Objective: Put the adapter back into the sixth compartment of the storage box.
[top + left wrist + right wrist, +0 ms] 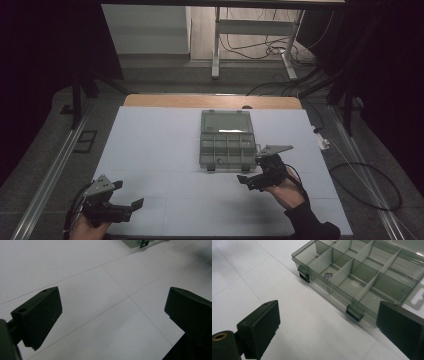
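Observation:
A clear grey compartment box (226,140) lies open in the middle of the white table, its lid folded back. In the right gripper view the box (362,275) shows several divided cells, and a small pale item (327,276) lies in a near cell. My right gripper (246,181) hovers just in front of the box's front right corner, open, with nothing between its jaws (327,322). Over the near left corner of the table my left gripper (134,205) is open over bare white surface (112,312), empty.
The white table top (150,150) has a wooden strip along its far edge. Two black latches (304,274) stick out from the box's front wall. Cables (370,185) lie on the floor at the right, and metal rails run along both sides.

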